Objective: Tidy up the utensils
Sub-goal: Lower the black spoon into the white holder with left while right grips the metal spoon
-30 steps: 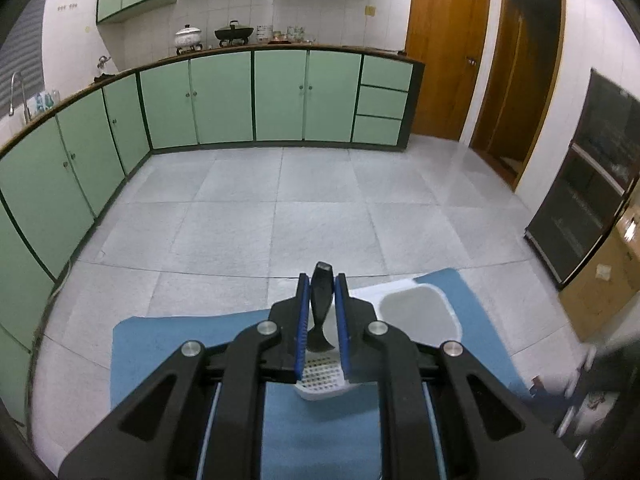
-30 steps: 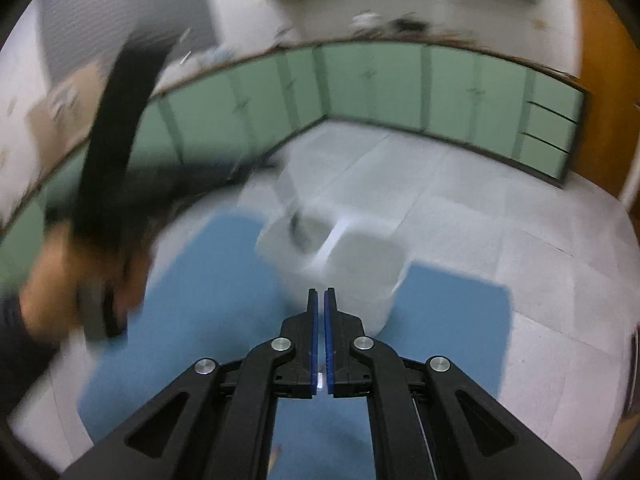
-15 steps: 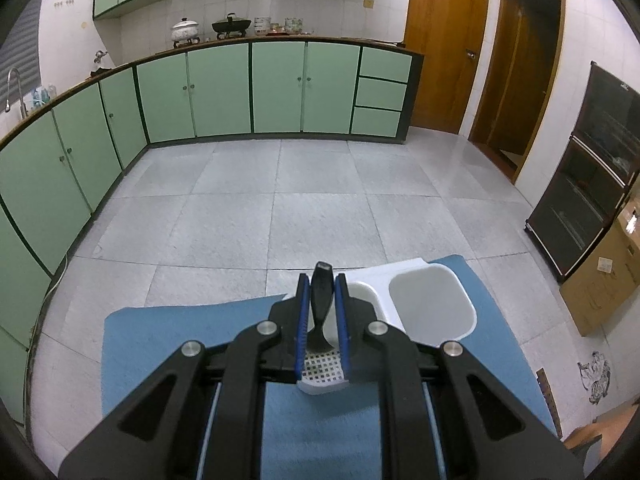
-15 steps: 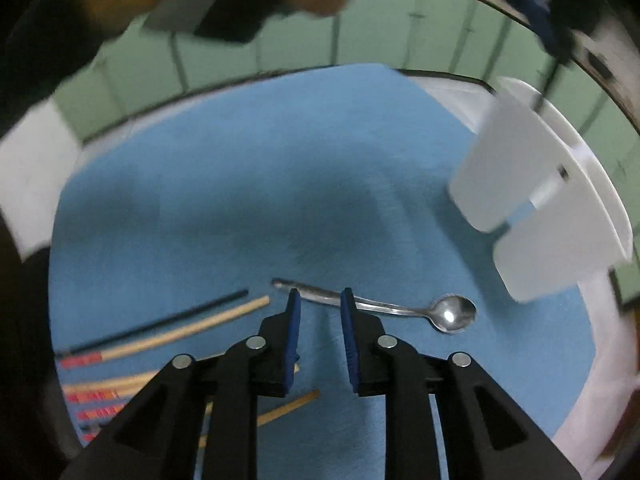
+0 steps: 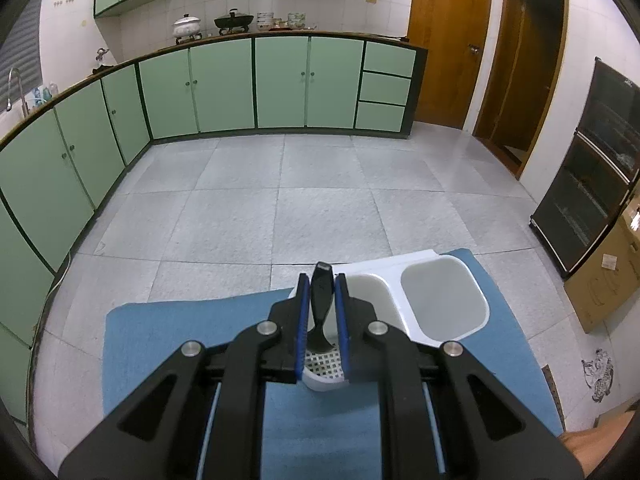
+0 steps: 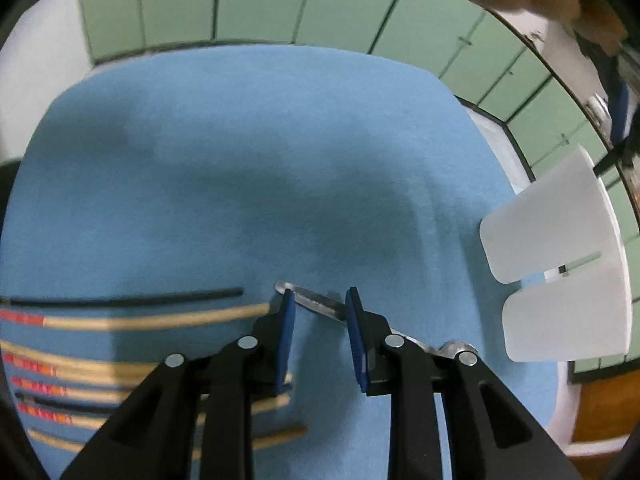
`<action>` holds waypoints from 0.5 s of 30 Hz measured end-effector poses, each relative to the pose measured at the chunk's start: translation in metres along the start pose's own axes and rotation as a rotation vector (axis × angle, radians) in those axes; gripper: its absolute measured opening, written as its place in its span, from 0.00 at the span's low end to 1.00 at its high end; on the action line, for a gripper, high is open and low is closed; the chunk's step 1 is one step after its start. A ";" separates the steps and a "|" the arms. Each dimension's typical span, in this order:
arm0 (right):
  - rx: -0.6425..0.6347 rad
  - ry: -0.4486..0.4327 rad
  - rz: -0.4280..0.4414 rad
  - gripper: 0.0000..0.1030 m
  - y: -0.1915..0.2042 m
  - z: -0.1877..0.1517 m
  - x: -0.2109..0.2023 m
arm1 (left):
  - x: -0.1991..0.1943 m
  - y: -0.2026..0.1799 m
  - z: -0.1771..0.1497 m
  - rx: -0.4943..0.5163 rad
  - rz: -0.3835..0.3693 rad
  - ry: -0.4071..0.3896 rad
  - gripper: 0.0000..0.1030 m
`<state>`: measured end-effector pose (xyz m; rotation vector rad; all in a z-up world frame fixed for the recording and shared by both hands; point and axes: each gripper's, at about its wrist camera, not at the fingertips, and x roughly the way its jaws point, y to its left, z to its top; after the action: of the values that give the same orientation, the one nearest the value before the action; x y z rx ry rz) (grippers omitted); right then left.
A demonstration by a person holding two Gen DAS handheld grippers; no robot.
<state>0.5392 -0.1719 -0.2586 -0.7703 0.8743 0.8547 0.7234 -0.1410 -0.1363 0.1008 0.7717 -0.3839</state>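
A kitchen sorting job at mid-stride: the left gripper [image 5: 322, 316] pinches a black utensil handle [image 5: 321, 292] between its blue pads, the handle standing upright with its lower end down in the near compartment of a white utensil holder [image 5: 444, 304], just past the fingertips over a perforated floor. The hold looks meant to steer the piece into its slot without letting it tip; it has not been let go. The gripper points downward at a slant over the blue mat [image 5: 168, 332].

Across the mat, the right gripper [image 6: 320, 304] tilts steeply down, its jaws having just been opening, and now stands spread with a metal spoon [image 6: 316, 302] lying on the mat [image 6: 240, 160] between the fingers. The spoon's handle runs across the gap from just beyond the left finger to under the right one, the bowl hidden behind the right-hand linkage; the pads do not press on it. That straddle appears set for a pickup across the thin handle.

To the left of the fingers lie several wooden chopsticks [image 6: 152, 322] with red-banded ends and a thin black stick [image 6: 128, 301], roughly parallel, awaiting their turn. The white holder [image 6: 560, 264] stands well off to the right.
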 end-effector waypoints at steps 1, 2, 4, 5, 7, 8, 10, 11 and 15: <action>0.043 -0.009 -0.004 0.27 -0.006 0.001 0.002 | 0.001 0.001 -0.001 -0.002 0.000 0.002 0.11; 0.085 -0.016 -0.009 0.27 -0.013 0.001 0.003 | 0.002 0.001 -0.002 -0.003 0.002 0.004 0.11; 0.154 -0.010 -0.027 0.27 -0.025 0.002 0.004 | 0.002 -0.002 -0.004 -0.003 0.006 0.006 0.11; 0.176 -0.008 -0.033 0.27 -0.030 0.003 0.002 | 0.002 -0.002 -0.004 -0.002 0.007 0.007 0.11; 0.223 -0.036 0.005 0.27 -0.035 0.003 -0.010 | 0.000 -0.003 -0.004 -0.001 0.006 0.004 0.11; 0.260 -0.041 0.047 0.27 -0.036 0.002 -0.015 | -0.001 -0.004 -0.004 -0.002 0.005 0.002 0.11; 0.338 -0.029 0.084 0.27 -0.035 -0.001 -0.022 | -0.004 -0.004 -0.004 0.000 0.005 -0.003 0.12; 0.397 -0.019 0.087 0.30 -0.034 -0.005 -0.024 | -0.004 -0.003 -0.004 0.000 0.005 -0.004 0.12; 0.579 -0.078 0.131 0.34 -0.020 -0.025 -0.030 | -0.006 -0.004 -0.007 0.007 0.002 -0.008 0.12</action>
<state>0.5371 -0.2108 -0.2393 -0.1751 1.0434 0.6883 0.7132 -0.1417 -0.1365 0.1067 0.7619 -0.3853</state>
